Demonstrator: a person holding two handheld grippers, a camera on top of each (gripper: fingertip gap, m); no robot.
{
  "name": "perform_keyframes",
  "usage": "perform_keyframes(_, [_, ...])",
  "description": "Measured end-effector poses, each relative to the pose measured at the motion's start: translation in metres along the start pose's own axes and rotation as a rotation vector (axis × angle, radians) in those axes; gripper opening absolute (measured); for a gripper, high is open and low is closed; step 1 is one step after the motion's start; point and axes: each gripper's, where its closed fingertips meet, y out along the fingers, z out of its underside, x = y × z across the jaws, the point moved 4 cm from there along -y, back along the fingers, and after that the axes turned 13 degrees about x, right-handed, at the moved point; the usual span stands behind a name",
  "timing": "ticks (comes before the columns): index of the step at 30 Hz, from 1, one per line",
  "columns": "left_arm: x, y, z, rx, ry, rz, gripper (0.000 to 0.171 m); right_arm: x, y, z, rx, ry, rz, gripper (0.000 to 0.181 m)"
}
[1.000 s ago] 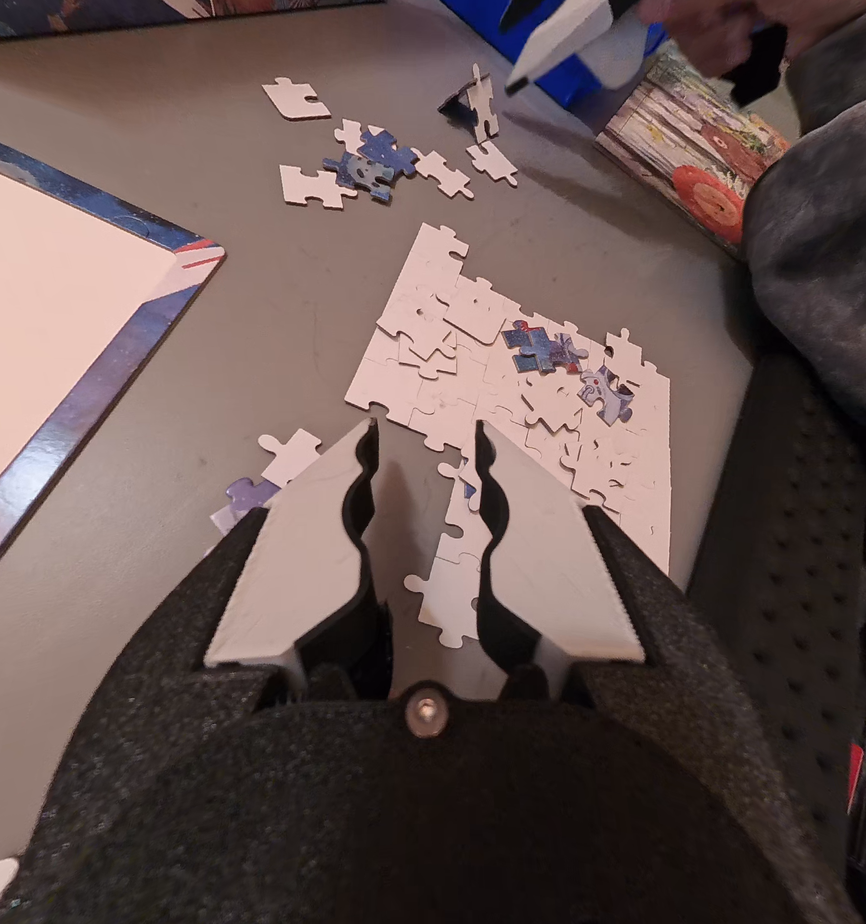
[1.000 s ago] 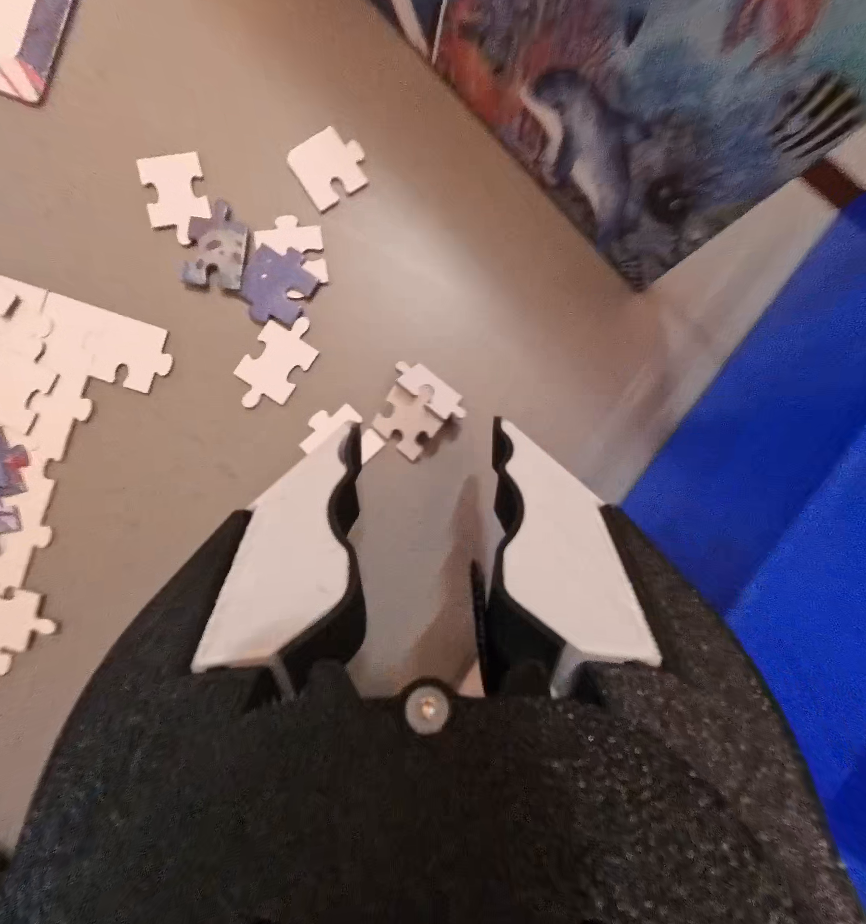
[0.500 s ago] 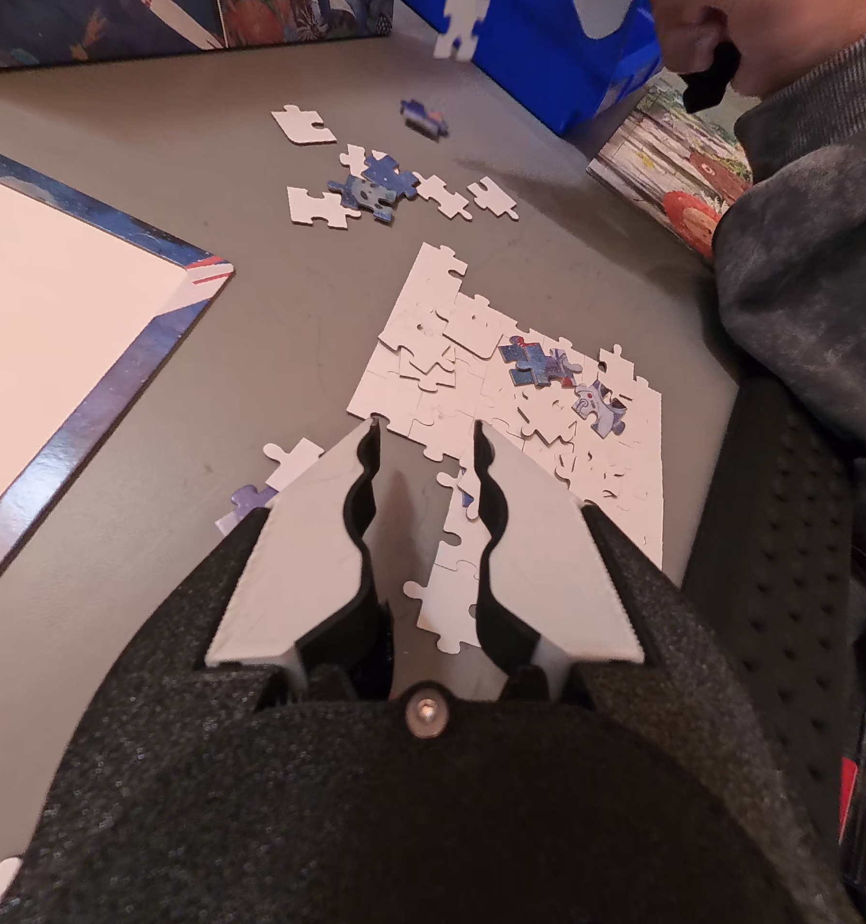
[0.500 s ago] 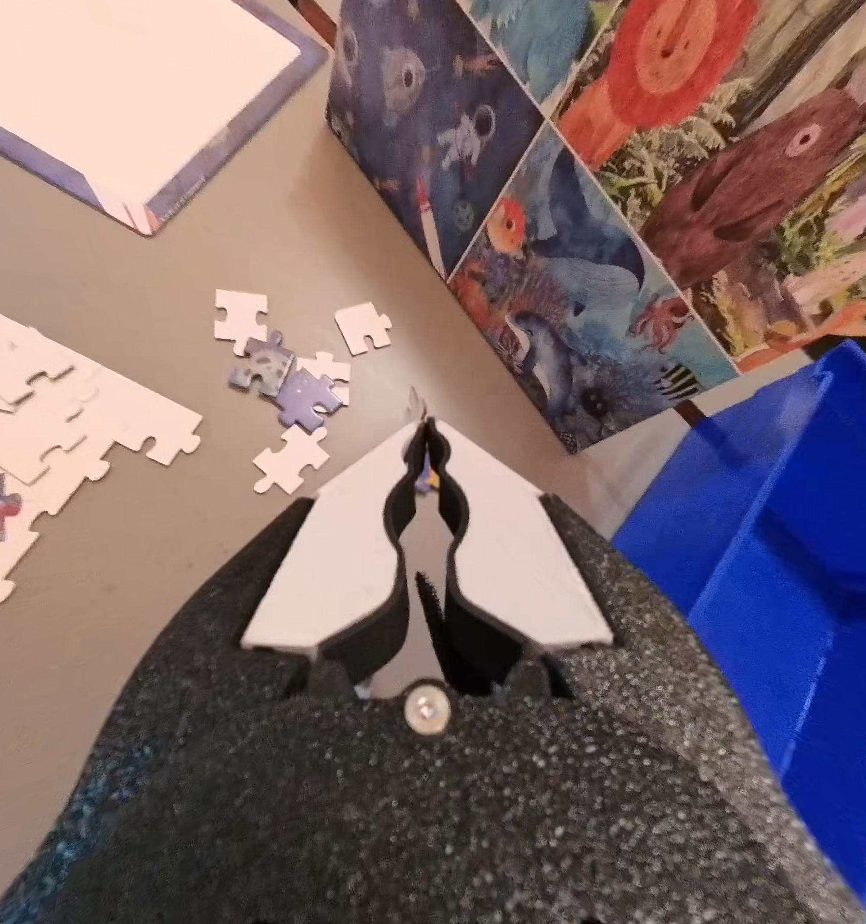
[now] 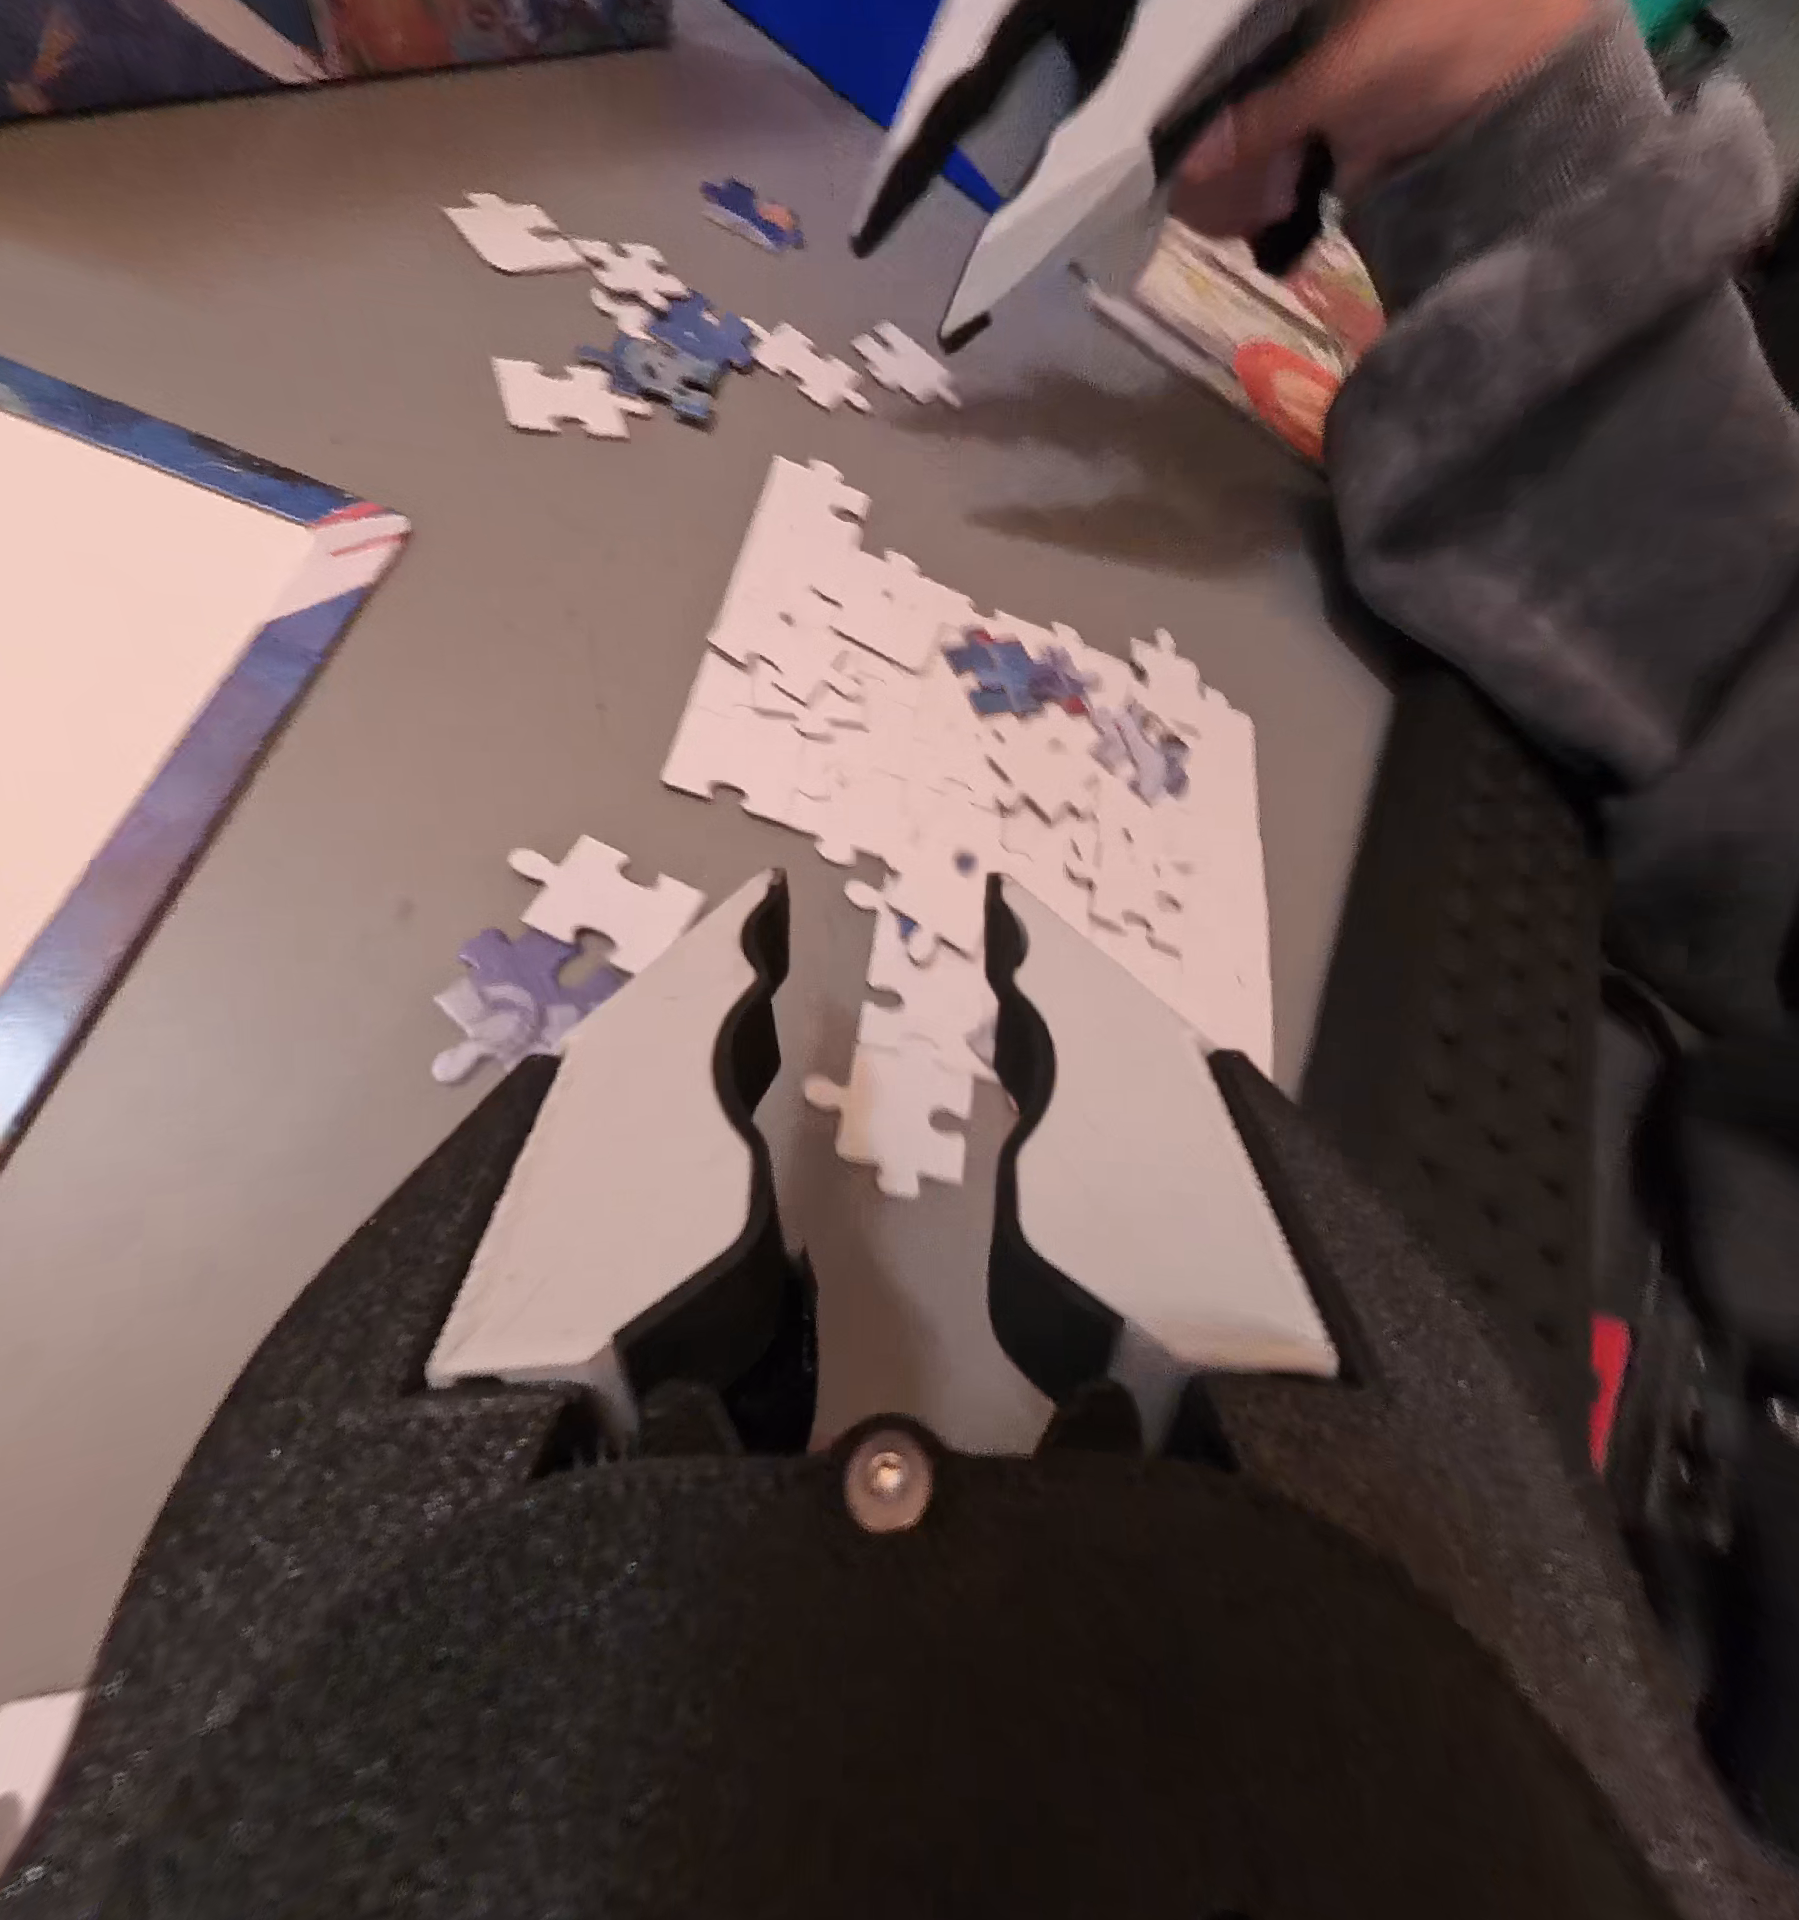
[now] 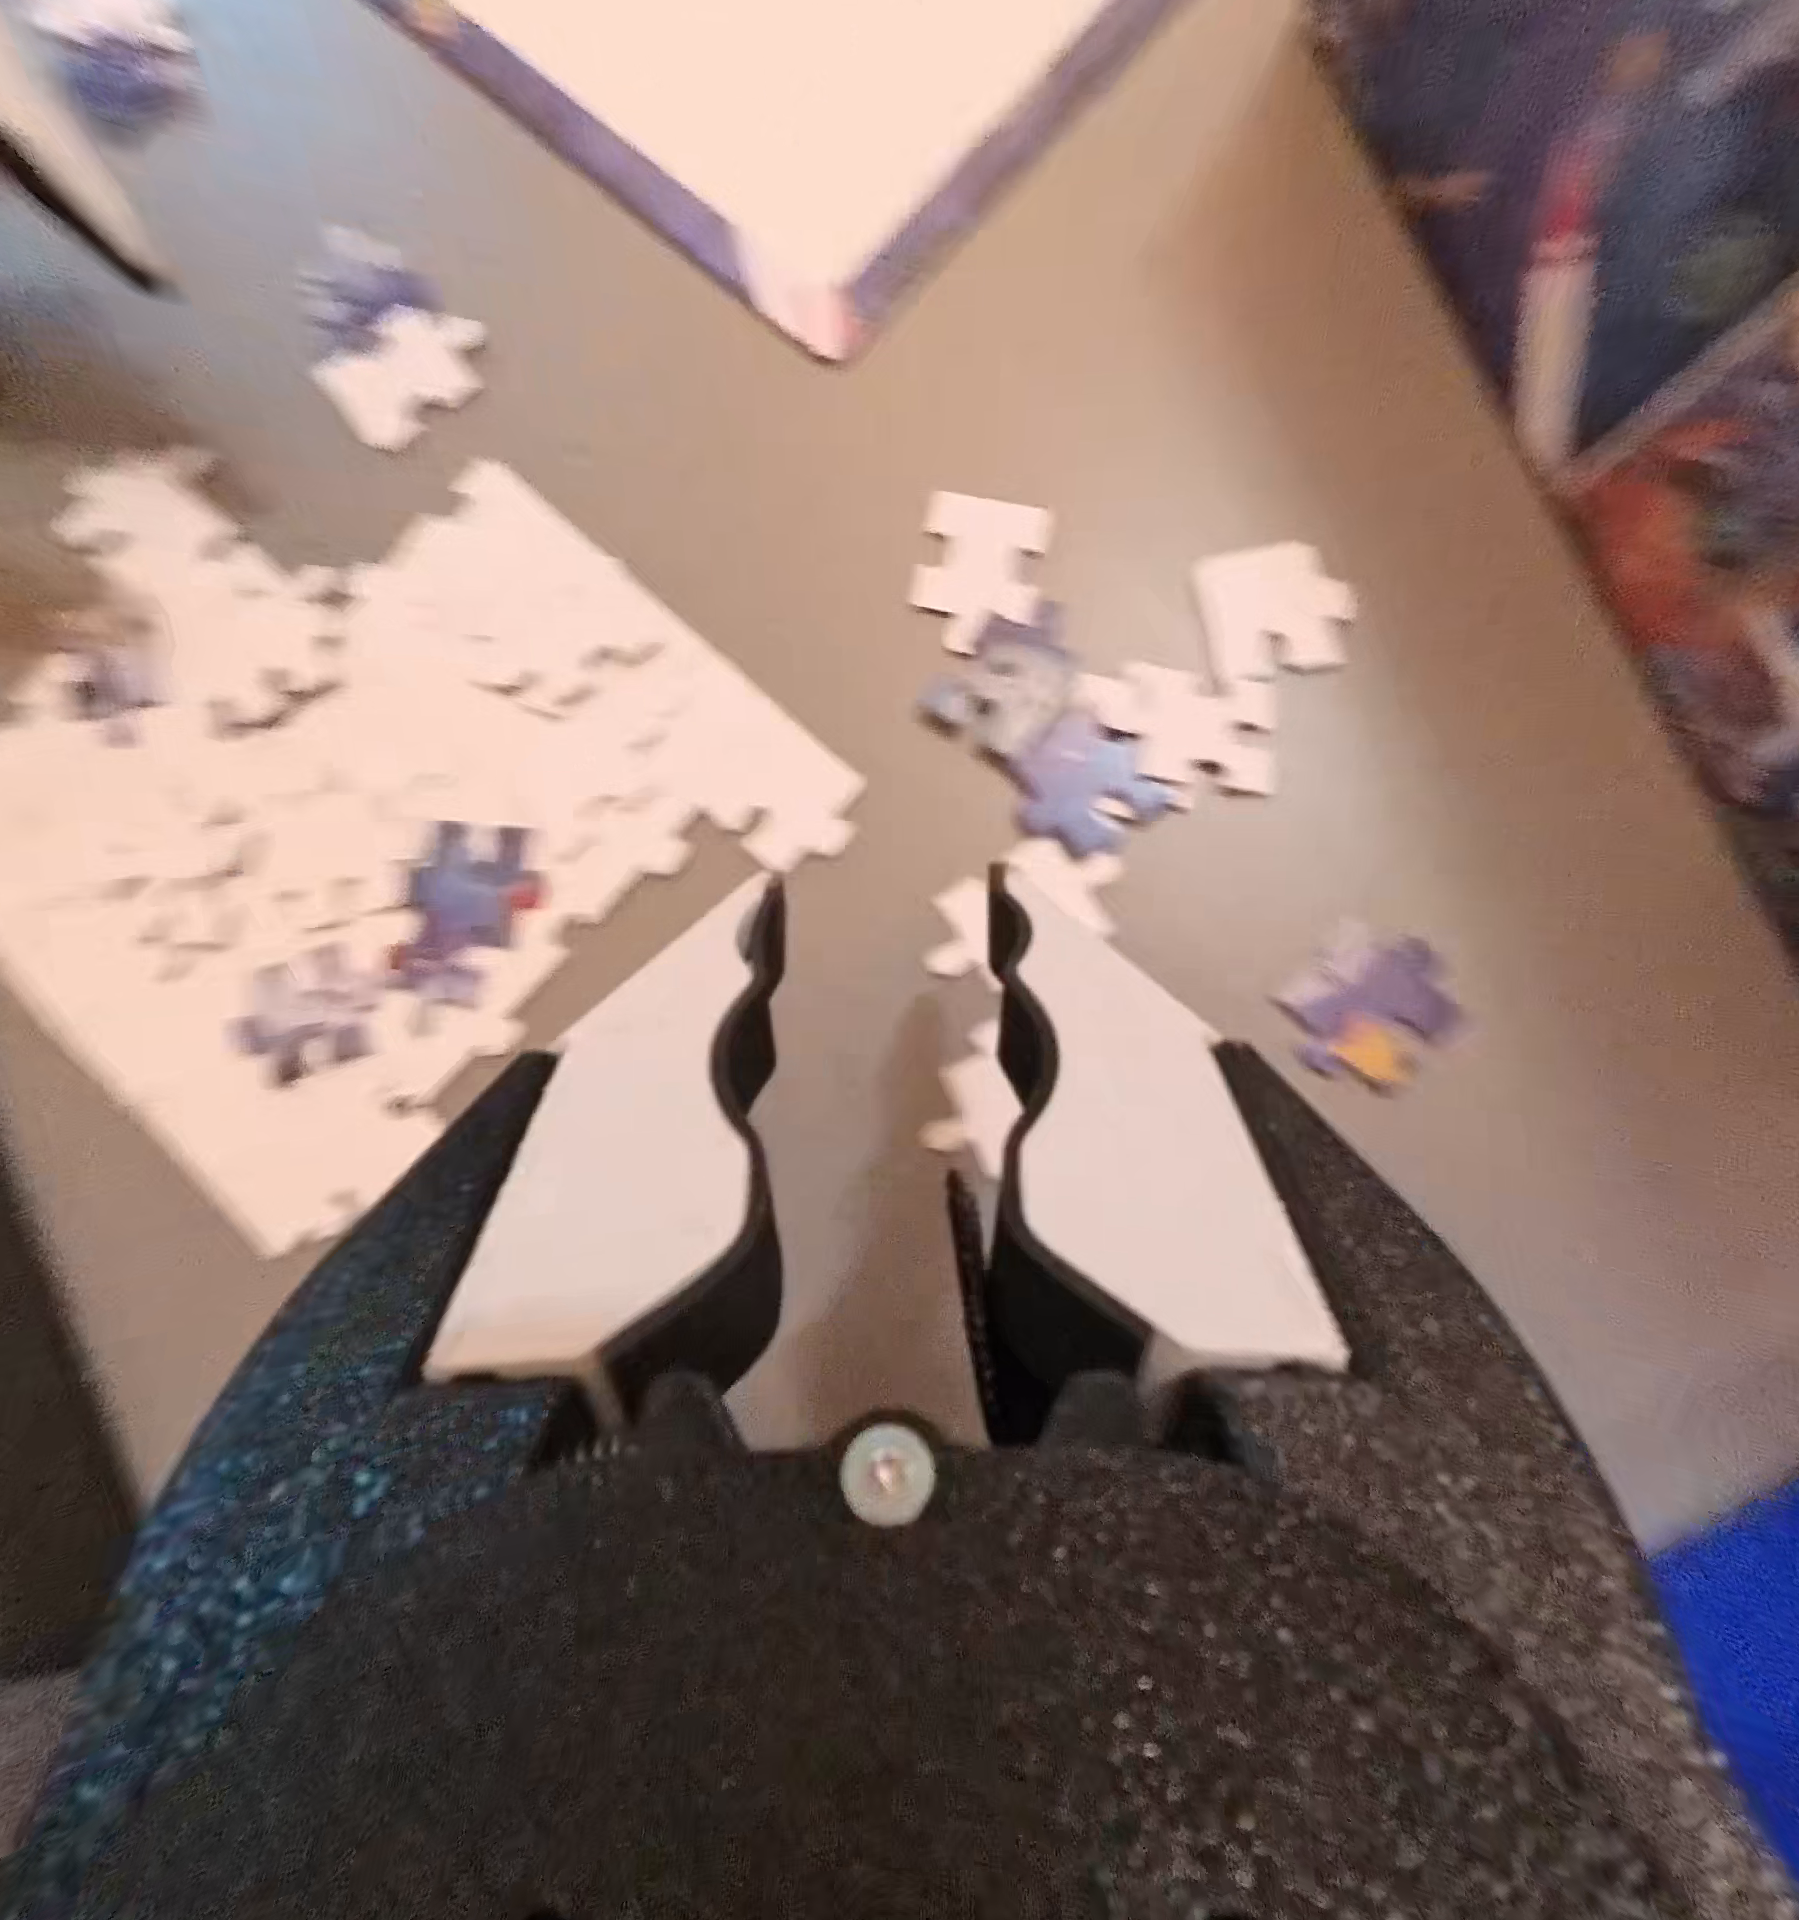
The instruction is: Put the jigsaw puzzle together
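A joined block of face-down white puzzle pieces [image 5: 874, 717] lies on the grey table, with two blue face-up pieces [image 5: 1009, 670] on it. My left gripper [image 5: 879, 883] is open and empty at its near edge, with a strip of white pieces [image 5: 900, 1101] between the fingers. My right gripper [image 6: 879, 883] is open and empty, low between the block [image 6: 407, 717] and a loose cluster of pieces [image 6: 1092, 727]. It also shows in the left wrist view [image 5: 926, 281], held by a hand. A white piece [image 6: 962, 925] lies by its right finger. A face-up blue piece [image 6: 1373, 1003] lies to the right.
A white tray with a blue rim [image 5: 178, 727] lies at the left and also shows in the right wrist view [image 6: 770, 156]. A white piece [image 5: 609, 899] and a purple piece [image 5: 521, 987] lie beside my left finger. A picture box [image 6: 1705, 416] and a blue bin [image 6: 1757, 1621] stand at the right. One gripper's finger ends stand about 20 centimetres off the other's. From the left gripper's tips to the block [image 6: 407, 717] is close to 9 centimetres. It is also in sight in the left wrist view [image 5: 921, 754].
My right gripper was shut on a piece and raised half a second ago. Now it is open, empty and down near the loose pieces. My left gripper has hardly moved.
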Motion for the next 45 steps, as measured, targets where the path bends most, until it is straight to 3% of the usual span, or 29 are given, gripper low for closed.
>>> perform_keyframes(3, [-0.014, 0.004, 0.022, 0.128, 0.134, 0.008, 0.04, 0.054, 0.008, -0.01, 0.022, -0.104, -0.272, 0.052])
perform_keyframes(7, [-0.012, 0.026, 0.036, 0.271, 0.169, -0.061, 0.04, 0.099, 0.041, -0.038, 0.019, -0.342, -0.255, 0.04])
perform_keyframes(11, [-0.012, 0.021, 0.043, 0.315, 0.189, -0.085, 0.041, 0.139, 0.063, -0.051, 0.027, -0.454, -0.326, 0.037])
perform_keyframes(16, [-0.01, 0.01, 0.056, 0.372, 0.205, -0.103, 0.041, 0.149, 0.084, -0.05, 0.109, -0.556, -0.176, 0.049])
perform_keyframes(18, [-0.011, 0.013, 0.055, 0.359, 0.242, -0.129, 0.042, 0.153, 0.083, -0.049, 0.126, -0.574, -0.175, 0.032])
perform_keyframes(23, [-0.009, 0.016, 0.053, 0.392, 0.286, -0.194, 0.034, 0.112, 0.062, -0.043, 0.127, -0.486, -0.036, 0.029])
perform_keyframes(24, [-0.008, 0.016, 0.052, 0.393, 0.288, -0.2, 0.031, 0.1, 0.052, -0.041, 0.108, -0.46, -0.017, 0.0])
perform_keyframes(27, [-0.006, 0.016, 0.051, 0.393, 0.297, -0.199, 0.031, 0.055, 0.022, -0.032, 0.056, -0.331, 0.116, 0.0])
perform_keyframes(30, [-0.007, 0.017, 0.05, 0.397, 0.314, -0.206, 0.03, 0.02, 0.016, -0.009, 0.129, -0.196, 0.171, 0.006])
perform_keyframes(33, [-0.007, 0.019, 0.046, 0.4, 0.347, -0.247, 0.03, 0.035, 0.024, -0.019, 0.048, -0.199, 0.043, 0.023])
perform_keyframes(37, [-0.012, 0.015, 0.035, 0.397, 0.416, -0.332, 0.03, 0.107, 0.053, -0.053, -0.025, -0.354, -0.203, 0.048])
perform_keyframes(40, [-0.022, 0.008, 0.024, 0.376, 0.487, -0.401, 0.03, 0.148, 0.074, -0.067, -0.043, -0.459, -0.307, 0.052])
perform_keyframes(43, [-0.032, 0.004, 0.014, 0.358, 0.542, -0.444, 0.03, 0.16, 0.088, -0.073, -0.019, -0.425, -0.448, 0.059])
perform_keyframes(44, [-0.035, 0.004, 0.013, 0.356, 0.549, -0.451, 0.003, 0.159, 0.092, -0.072, 0.022, -0.415, -0.472, 0.057])
perform_keyframes(45, [-0.036, 0.003, 0.011, 0.342, 0.562, -0.46, 0.0, 0.156, 0.092, -0.074, 0.016, -0.411, -0.474, 0.04])
